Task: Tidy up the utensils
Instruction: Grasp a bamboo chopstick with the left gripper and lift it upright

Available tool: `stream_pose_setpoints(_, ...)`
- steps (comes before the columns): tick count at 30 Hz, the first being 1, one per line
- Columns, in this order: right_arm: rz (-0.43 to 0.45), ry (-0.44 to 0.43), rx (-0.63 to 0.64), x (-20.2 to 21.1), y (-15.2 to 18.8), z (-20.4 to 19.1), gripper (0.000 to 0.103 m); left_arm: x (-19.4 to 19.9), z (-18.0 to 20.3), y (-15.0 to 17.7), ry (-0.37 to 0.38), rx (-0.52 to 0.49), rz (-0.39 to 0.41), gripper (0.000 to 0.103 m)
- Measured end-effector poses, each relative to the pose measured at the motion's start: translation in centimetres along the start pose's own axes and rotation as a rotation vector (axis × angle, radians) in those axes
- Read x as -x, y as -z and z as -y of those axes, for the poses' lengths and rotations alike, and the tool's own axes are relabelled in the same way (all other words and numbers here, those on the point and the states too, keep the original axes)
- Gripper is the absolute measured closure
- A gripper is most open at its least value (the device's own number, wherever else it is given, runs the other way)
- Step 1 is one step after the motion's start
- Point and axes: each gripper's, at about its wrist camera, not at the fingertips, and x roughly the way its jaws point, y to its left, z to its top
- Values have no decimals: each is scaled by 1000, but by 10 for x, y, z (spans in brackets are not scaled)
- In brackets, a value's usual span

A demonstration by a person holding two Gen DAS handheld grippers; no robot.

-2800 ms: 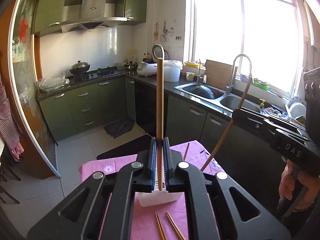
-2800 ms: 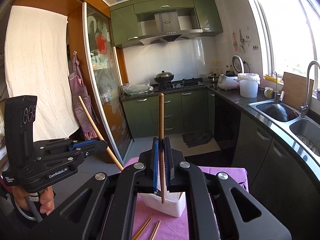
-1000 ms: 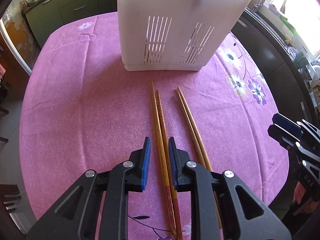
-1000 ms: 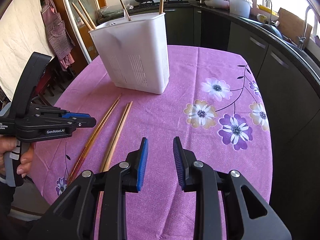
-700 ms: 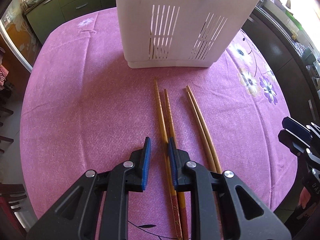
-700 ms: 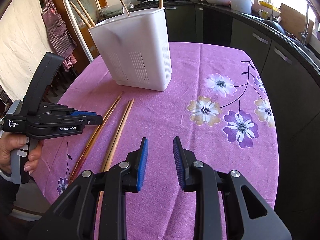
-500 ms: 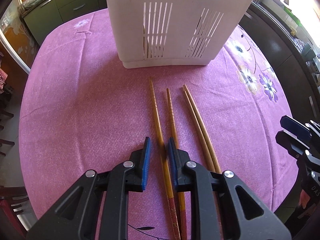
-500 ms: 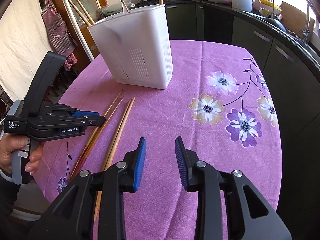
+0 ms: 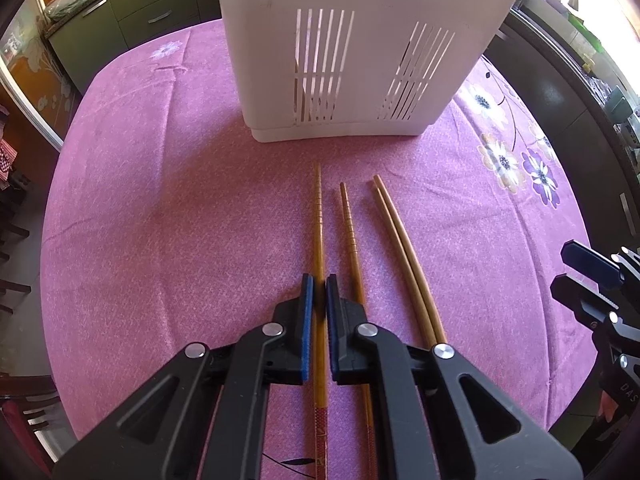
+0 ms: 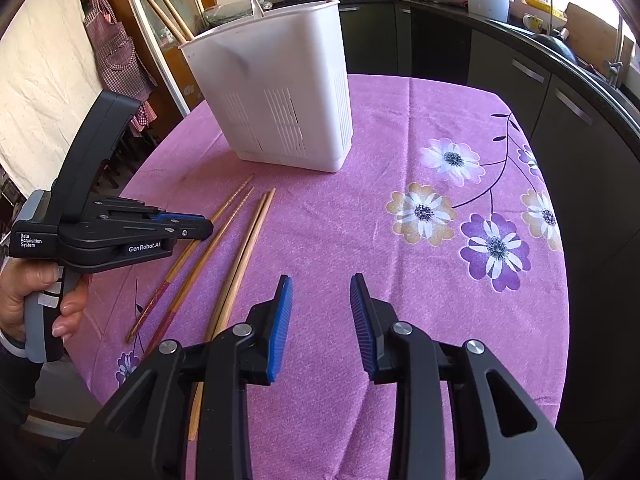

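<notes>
A round counter (image 9: 160,200) is wearing a nubbly purple cloth printed with white, tan and violet flowers. A tall white plastic utensil holder (image 9: 360,48) with smooth walls and slotted vents near its base is standing upright toward the far side; in the right wrist view several wooden sticks are poking up out of its open top.

Four slender wooden chopsticks are lying flat on the cloth in front of the holder, tips pointing toward it. The leftmost chopstick (image 9: 318,216), amber with fine ridges near its tip and a red patterned end, is sitting between the blue ribbed pads of the left gripper (image 9: 316,300), whose fingers are pinching closed around it partway along its length. Just beside it is lying a second ridged chopstick (image 9: 349,220), and next to that a plain pale pair (image 9: 396,232) is resting side by side, touching.

The right gripper (image 10: 320,320) is hovering over bare cloth to the right of the chopsticks, its fingers spread wide apart and holding nothing.
</notes>
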Motion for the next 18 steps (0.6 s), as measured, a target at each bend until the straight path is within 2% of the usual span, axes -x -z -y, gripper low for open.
stream_pose_setpoints(10,-1,-7,7,3,-3,-5,69,49,-16,10,3,10,110,96)
stream_pose_setpoints(18,-57,-34,28,-15,-14,-17,68,101,-23,30,18,19,238,96)
